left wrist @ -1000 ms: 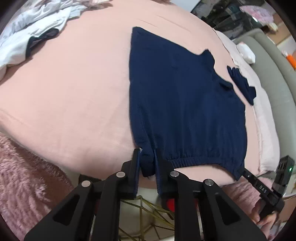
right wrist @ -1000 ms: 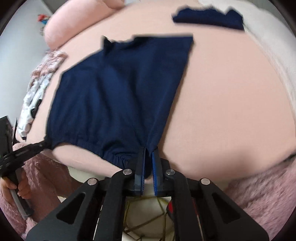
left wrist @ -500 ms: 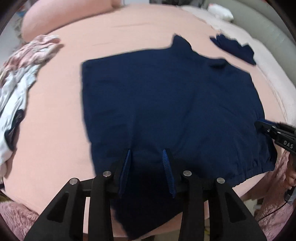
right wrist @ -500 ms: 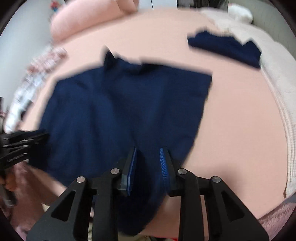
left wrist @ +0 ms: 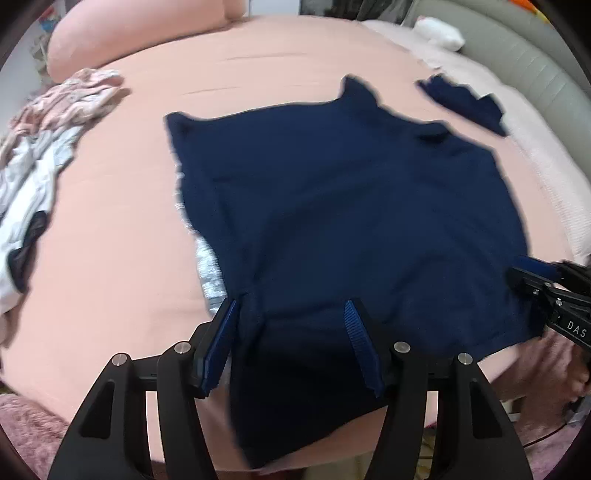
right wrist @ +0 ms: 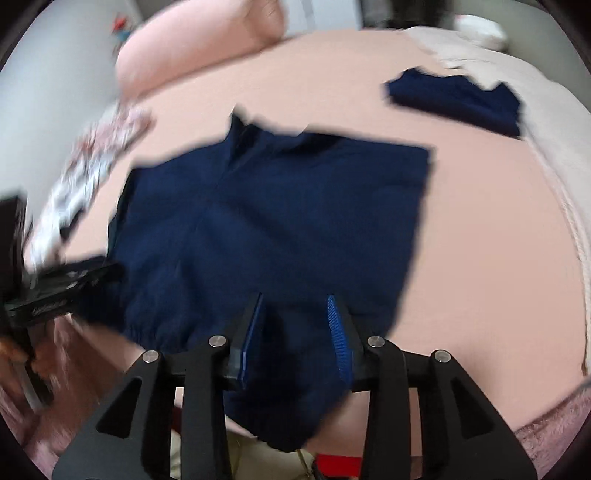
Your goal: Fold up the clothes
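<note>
A dark navy garment [left wrist: 343, 206] lies spread flat on the pink bed [left wrist: 110, 258], its elastic hem hanging over the near edge; it also shows in the right wrist view [right wrist: 280, 221]. My left gripper [left wrist: 291, 332] is open above the garment's near left hem, nothing held. My right gripper [right wrist: 295, 325] is open above the near right hem, also empty. The right gripper shows at the right edge of the left wrist view [left wrist: 550, 302], and the left gripper shows blurred at the left edge of the right wrist view [right wrist: 55, 288].
A smaller folded navy piece [right wrist: 458, 99] lies at the far right of the bed. A pile of light patterned clothes [left wrist: 40, 147] lies at the left. A pink pillow [left wrist: 140, 33] is at the head. A pink fluffy rug [left wrist: 29, 435] lies below the bed's edge.
Both grippers let go of the garment's hem corners and opened wide. They rose and moved forward over the garment, which now lies flat.
</note>
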`<state>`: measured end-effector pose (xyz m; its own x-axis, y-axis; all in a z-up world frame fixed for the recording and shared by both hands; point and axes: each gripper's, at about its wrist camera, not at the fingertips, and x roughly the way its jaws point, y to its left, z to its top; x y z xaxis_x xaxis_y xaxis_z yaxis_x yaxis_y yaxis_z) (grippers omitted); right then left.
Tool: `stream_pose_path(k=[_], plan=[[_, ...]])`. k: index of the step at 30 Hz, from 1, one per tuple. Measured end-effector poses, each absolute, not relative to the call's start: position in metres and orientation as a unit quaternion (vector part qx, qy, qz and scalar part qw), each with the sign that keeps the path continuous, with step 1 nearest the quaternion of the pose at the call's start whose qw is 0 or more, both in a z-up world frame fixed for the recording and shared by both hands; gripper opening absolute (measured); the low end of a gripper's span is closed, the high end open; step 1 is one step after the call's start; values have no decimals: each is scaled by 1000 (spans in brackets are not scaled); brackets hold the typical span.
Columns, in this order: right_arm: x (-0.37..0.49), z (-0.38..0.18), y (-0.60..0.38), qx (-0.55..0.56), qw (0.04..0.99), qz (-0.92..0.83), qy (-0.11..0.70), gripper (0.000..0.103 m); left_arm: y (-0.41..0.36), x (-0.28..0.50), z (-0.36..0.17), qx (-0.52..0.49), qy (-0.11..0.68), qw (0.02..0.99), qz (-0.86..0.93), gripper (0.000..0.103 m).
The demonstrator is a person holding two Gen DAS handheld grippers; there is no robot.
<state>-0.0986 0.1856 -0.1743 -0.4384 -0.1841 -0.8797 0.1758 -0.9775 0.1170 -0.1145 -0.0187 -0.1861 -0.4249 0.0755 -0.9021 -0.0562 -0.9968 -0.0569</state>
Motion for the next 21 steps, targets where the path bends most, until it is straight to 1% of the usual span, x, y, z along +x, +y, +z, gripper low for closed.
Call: stream_pose_path(k=[1,4,5,9,12,14,17,21], plan=[[-98,-180,186,525,93,-846,13,36,-27,-114,-184,-537,-12,19,843,62],[-96,-170,205,521,84,-849,-24,37,-77,-108,-176,-534,-48,-67,842,62],[-95,-166,212,516,79,-852,-35,41,-90,-110,-172,-527,-79,-66,844,62],[-103,-156,226,510,78,-854,-68,42,-76,-142,-152,-487,-100,22,867,62],[-127,-151,213,513,94,-851,-64,42,-43,-172,-150,-485,-49,100,867,62],[-145,-146,199,515,103,-850,-49,42,-30,-193,-159,-500,-27,129,856,62],[-169,-144,184,522,114,-845,-10,42,-23,-217,-174,-513,7,132,848,62],[-201,-150,163,528,137,-838,37,42,-33,-244,-196,-528,14,110,842,62]])
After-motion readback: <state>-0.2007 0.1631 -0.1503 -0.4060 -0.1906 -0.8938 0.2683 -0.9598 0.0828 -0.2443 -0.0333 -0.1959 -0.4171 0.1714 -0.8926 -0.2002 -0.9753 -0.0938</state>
